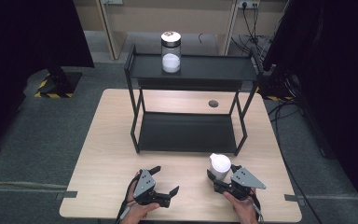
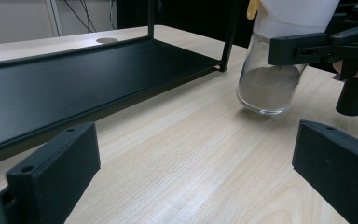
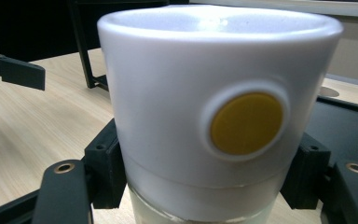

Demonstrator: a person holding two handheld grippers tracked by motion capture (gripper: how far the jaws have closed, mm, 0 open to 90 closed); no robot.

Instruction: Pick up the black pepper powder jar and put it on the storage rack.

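White-capped jar (image 1: 219, 166) stands on the table (image 1: 107, 154) in front of the black shelf (image 1: 186, 133), the right gripper (image 1: 221, 179) clamped on it; the left gripper (image 1: 164, 181) rests nearby, jaws apart. From the left gripper view, grey powder fills the jar's (image 2: 270, 84) bottom. Right gripper view: black jaws press both sides of the cap (image 3: 205, 116).

A glass jar (image 3: 200, 212) with a tall white lid (image 3: 168, 107) stands on the pale wooden worktop (image 3: 32, 126), and the right gripper (image 3: 205, 182) is clamped on it just below the lid. A round yellow button (image 3: 246, 122) sits on the lid's side. Left of the jar is the other gripper (image 3: 14, 70); behind the jar, a black rack (image 3: 86, 51).
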